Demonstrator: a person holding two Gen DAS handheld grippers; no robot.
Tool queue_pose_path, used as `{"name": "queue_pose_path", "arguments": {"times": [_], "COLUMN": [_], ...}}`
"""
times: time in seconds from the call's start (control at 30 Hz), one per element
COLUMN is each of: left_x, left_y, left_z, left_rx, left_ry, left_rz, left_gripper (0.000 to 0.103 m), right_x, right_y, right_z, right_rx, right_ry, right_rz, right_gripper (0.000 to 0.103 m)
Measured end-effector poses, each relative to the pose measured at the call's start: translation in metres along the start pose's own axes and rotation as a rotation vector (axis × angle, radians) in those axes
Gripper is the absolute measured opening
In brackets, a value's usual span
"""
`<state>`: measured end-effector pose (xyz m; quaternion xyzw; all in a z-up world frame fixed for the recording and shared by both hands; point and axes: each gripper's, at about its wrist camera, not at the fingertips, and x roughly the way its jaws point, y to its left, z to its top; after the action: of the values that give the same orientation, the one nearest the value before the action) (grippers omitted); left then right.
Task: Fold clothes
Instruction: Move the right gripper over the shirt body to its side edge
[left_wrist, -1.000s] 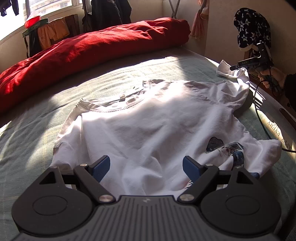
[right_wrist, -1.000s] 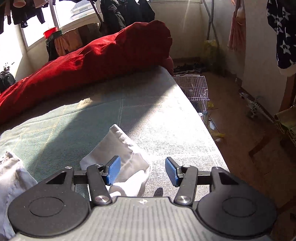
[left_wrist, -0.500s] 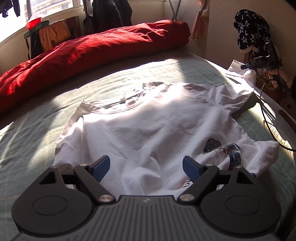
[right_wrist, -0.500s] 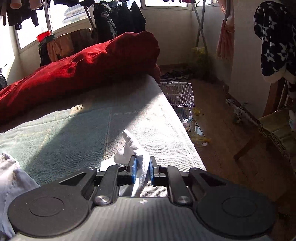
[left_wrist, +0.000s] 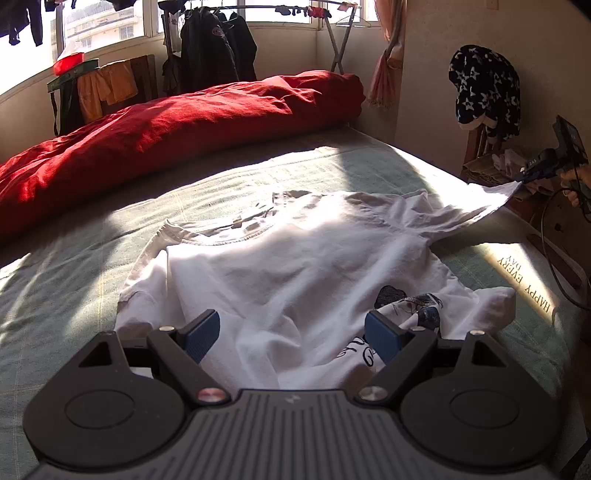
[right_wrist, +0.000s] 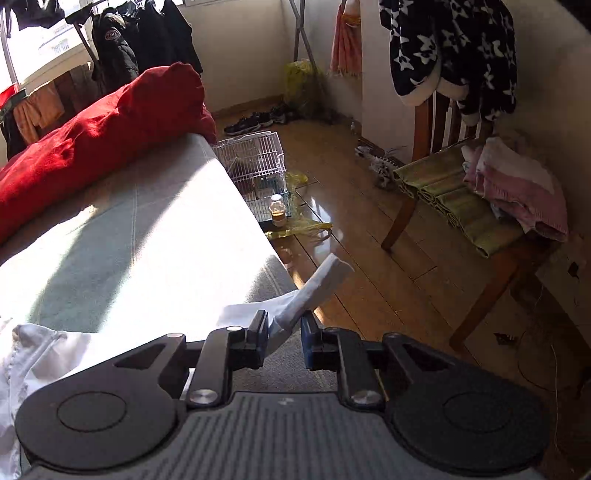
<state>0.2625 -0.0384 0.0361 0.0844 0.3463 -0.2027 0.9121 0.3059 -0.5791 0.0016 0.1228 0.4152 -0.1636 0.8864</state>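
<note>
A: Left wrist view. Your left gripper (left_wrist: 291, 332) hangs with its jaws wide apart and nothing between them, over the lower hem of the white T-shirt (left_wrist: 295, 273). The shirt lies on the bed (left_wrist: 74, 266), collar toward the red duvet (left_wrist: 166, 122) at upper left of the frame, printed hem toward the lower right.

B: And the right side?

A: Your right gripper (right_wrist: 284, 334) has the sleeve (right_wrist: 314, 291) between its jaws. Those jaws are easing open, and the gap looks wider than the cloth, so you cannot tell from this view whether the pads press it. In the left wrist view the sleeve (left_wrist: 484, 201) runs as a taut band to the right edge of the frame, which suggests that it is held.

B: Which relation governs the coming move?

A: The sleeve's long axis. It runs crosswise from the shirt body out past the bed edge, over the floor (right_wrist: 369, 221). The body lies back toward the lower left of the right wrist frame. Your right hand (left_wrist: 576, 181) alone is at the sleeve; your left is nearer the hem, well apart from it.
</note>
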Motion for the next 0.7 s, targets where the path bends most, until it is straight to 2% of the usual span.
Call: {"name": "queue_pose_path", "arguments": {"times": [0.07,0.13,0.2,0.3,0.37,0.5,0.6,0.7], "left_x": [-0.006,-0.011,-0.016,-0.021,-0.022,-0.018,-0.010,-0.004], "left_y": [0.002,0.004,0.006,0.008,0.008,0.008,0.009,0.011], "left_z": [-0.002,-0.003,-0.004,-0.006,-0.007,-0.010,-0.011,-0.012], "left_rx": [-0.001,0.000,0.002,-0.005,-0.008,-0.010,-0.014,-0.016], "left_ry": [-0.002,-0.001,0.000,-0.003,-0.001,0.009,0.021,0.027], "left_rz": [0.005,0.017,0.030,0.038,0.040,0.043,0.044,0.042], "left_gripper": [0.086,0.086,0.086,0.086,0.086,0.086,0.086,0.086], "right_x": [0.012,0.014,0.010,0.001,-0.005,-0.009,-0.003,0.013], "right_y": [-0.011,-0.016,-0.013,0.001,0.014,0.045,0.094,0.154], "right_z": [-0.015,-0.024,-0.026,-0.021,-0.014,-0.007,-0.013,-0.024], "right_rx": [0.042,0.082,0.077,0.045,0.022,0.007,-0.048,-0.111], "right_ry": [0.066,0.081,0.066,0.043,0.023,0.011,0.056,0.120], "right_rz": [-0.019,-0.020,-0.016,0.004,-0.018,0.091,0.215,0.275], "right_gripper": [0.027,0.029,0.030,0.037,0.043,0.048,0.052,0.061]}}
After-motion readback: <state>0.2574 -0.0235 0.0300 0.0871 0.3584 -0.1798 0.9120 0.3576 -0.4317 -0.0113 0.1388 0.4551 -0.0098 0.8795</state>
